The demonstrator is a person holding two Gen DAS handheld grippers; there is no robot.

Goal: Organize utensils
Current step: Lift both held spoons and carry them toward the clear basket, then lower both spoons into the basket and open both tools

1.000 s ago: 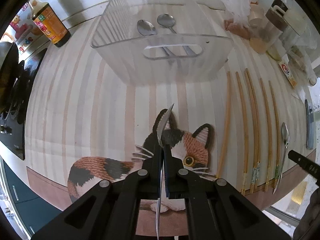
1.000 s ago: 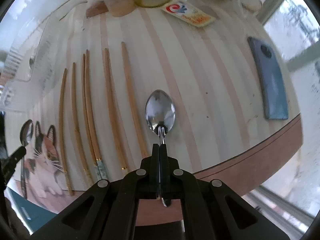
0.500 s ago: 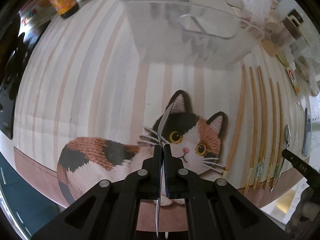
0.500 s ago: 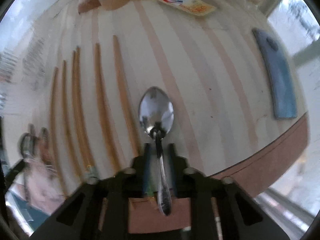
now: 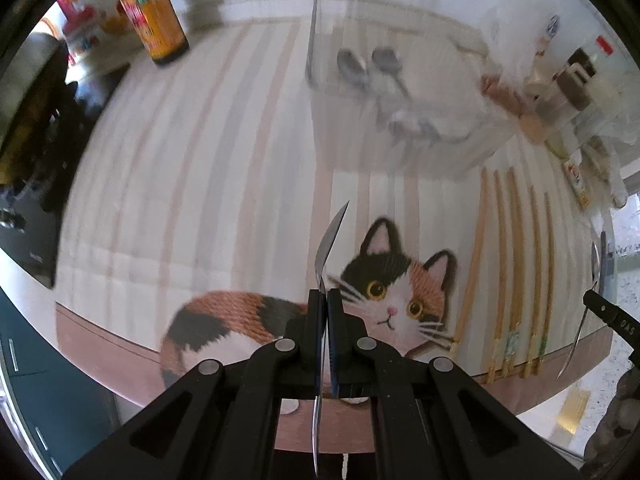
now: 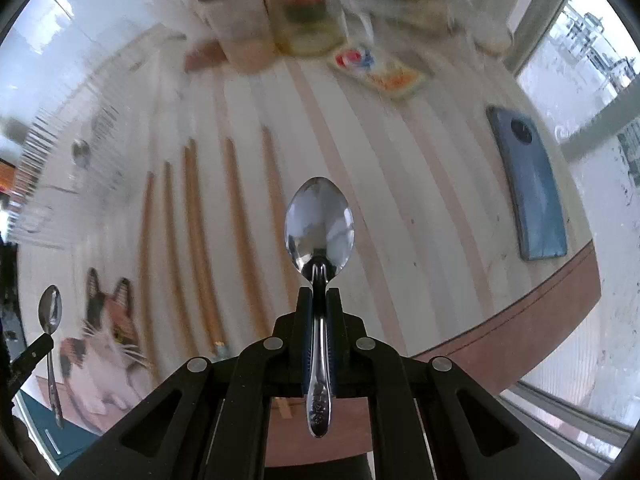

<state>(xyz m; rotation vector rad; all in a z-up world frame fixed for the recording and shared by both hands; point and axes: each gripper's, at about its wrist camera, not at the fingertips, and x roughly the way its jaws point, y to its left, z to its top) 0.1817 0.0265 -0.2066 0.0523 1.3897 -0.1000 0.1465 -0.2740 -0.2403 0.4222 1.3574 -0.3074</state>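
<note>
Both jaws clamped: left gripper (image 5: 327,300) pinches edge-on spoon (image 5: 330,240), apparently; right gripper (image 6: 319,300) grips second spoon (image 6: 319,224).

Place: a home kitchen or dining corner.
Table: striped placemat (image 5: 192,184) printed with a calico cat (image 5: 384,300).
Condiments: dark sauce bottle (image 5: 154,20), jars (image 6: 276,12) at the table's far edge.
Utensils: wooden chopsticks (image 6: 240,232), clear plastic bin (image 5: 404,92).
Window: daylight alongside (image 6: 580,52).

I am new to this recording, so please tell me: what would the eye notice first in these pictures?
First, a shiny spoon held upright in the right gripper, its bowl towards the camera. Next, the cat printed on the mat's near edge, behind the left gripper, which holds another spoon edge-on. Chopsticks lie in a row right of the cat.
</note>
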